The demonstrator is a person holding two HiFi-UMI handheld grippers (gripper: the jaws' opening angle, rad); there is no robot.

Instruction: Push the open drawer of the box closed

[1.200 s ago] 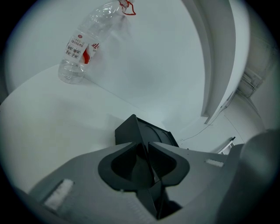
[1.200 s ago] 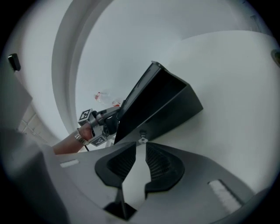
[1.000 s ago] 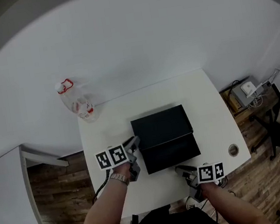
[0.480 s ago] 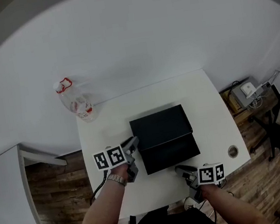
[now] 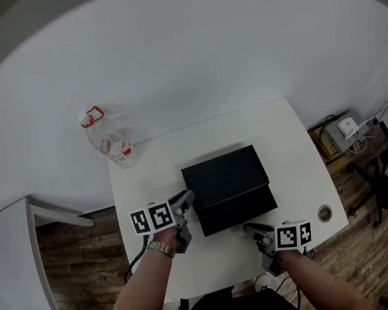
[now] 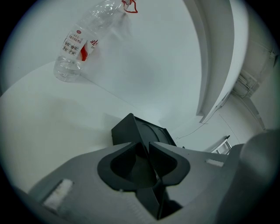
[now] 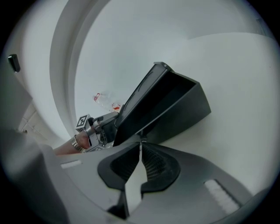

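Black rectangular box (image 5: 224,175) sat mid white surface (image 5: 287,151), its open drawer (image 5: 237,211) facing 6 o'clock
Only the right gripper view looked into the drawer's hollow; only the head view took in the wooden plank floor (image 5: 74,270). The left gripper (image 5: 185,201), at the box's 9 o'clock, had narrow jaws opening on nothing. The right gripper (image 5: 252,230), at 5 o'clock, had jaws closed and empty. A clear plastic bottle (image 5: 108,138) was at 10 o'clock.

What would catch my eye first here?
A black box sits centred on the white table, its drawer pulled open toward the person. A clear bottle with a red label stands at the table's far left corner. The left gripper, fingers opening and empty, sits at the box's left.
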